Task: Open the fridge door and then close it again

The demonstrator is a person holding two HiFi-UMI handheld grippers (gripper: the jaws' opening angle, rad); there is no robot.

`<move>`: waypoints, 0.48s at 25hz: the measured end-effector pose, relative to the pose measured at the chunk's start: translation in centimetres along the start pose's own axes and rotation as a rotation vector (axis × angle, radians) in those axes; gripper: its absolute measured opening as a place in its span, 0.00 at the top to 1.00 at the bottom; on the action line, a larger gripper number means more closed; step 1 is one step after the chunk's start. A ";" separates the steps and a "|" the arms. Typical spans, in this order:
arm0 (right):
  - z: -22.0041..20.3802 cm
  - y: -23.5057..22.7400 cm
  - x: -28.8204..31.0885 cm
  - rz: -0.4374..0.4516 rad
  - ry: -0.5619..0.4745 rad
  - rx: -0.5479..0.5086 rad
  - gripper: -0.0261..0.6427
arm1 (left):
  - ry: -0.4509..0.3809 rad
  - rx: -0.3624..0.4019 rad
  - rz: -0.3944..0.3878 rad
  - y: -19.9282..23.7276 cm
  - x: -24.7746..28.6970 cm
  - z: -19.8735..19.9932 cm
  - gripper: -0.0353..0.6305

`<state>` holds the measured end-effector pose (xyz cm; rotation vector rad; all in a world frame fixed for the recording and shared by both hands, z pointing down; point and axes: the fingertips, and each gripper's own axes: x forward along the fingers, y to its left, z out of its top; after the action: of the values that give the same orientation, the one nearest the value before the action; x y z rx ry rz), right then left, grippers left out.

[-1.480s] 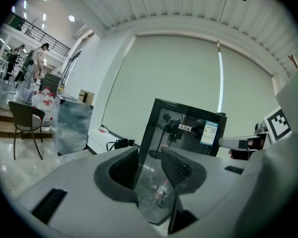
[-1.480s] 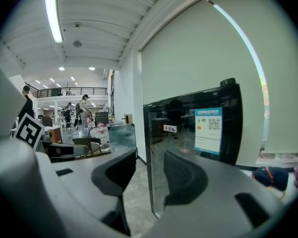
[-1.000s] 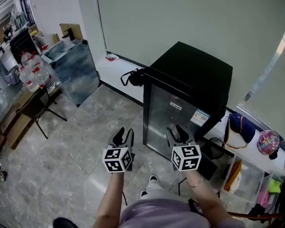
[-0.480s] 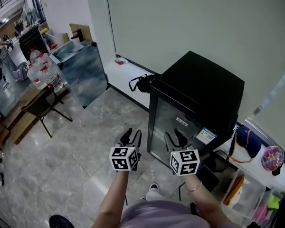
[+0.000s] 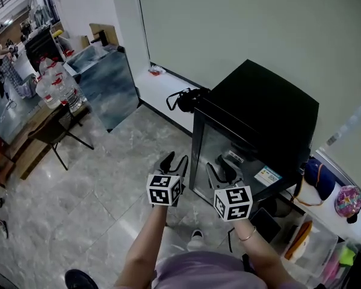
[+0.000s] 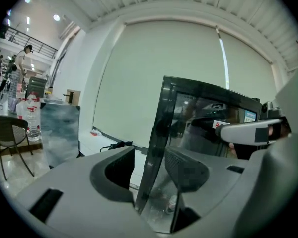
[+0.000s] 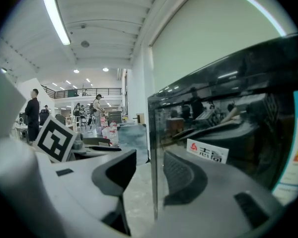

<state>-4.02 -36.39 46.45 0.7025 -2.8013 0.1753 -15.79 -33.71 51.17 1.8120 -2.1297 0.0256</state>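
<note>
A small black fridge [image 5: 262, 116] with a glass door [image 5: 228, 155] stands against the pale wall, and the door looks closed. My left gripper [image 5: 174, 161] hovers just off the door's left edge [image 6: 161, 133]. Its jaws have just been opening; that edge shows between them without touching the pads. My right gripper [image 5: 221, 172] is open in front of the glass, a little lower right. In the right gripper view the door's glass [image 7: 228, 133] fills the right side and the right gripper [image 7: 150, 170] holds nothing. The left gripper [image 6: 149, 167] is empty too.
A black bag with straps [image 5: 183, 98] lies on the white ledge left of the fridge. A blue-grey glass panel [image 5: 105, 80], water bottles [image 5: 57, 86] and a folding chair [image 5: 54, 131] stand at the left. Bags and bins [image 5: 325, 185] crowd the right.
Both grippers have moved closer to the fridge door. The left one has come in toward the door's left edge and its jaws stand wider apart.
</note>
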 end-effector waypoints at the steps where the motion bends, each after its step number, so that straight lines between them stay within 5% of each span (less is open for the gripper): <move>1: 0.0 0.0 0.3 -0.009 0.002 0.000 0.72 | 0.006 0.003 -0.015 0.1 0.5 -0.1 0.68; 12: 0.3 1.3 4.5 -0.174 0.047 -0.019 0.72 | 0.071 0.039 -0.292 1.2 6.5 -0.4 0.66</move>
<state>-8.50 -37.34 47.30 0.9197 -2.6770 0.1313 -17.68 -39.64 53.56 2.0940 -1.8107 0.0600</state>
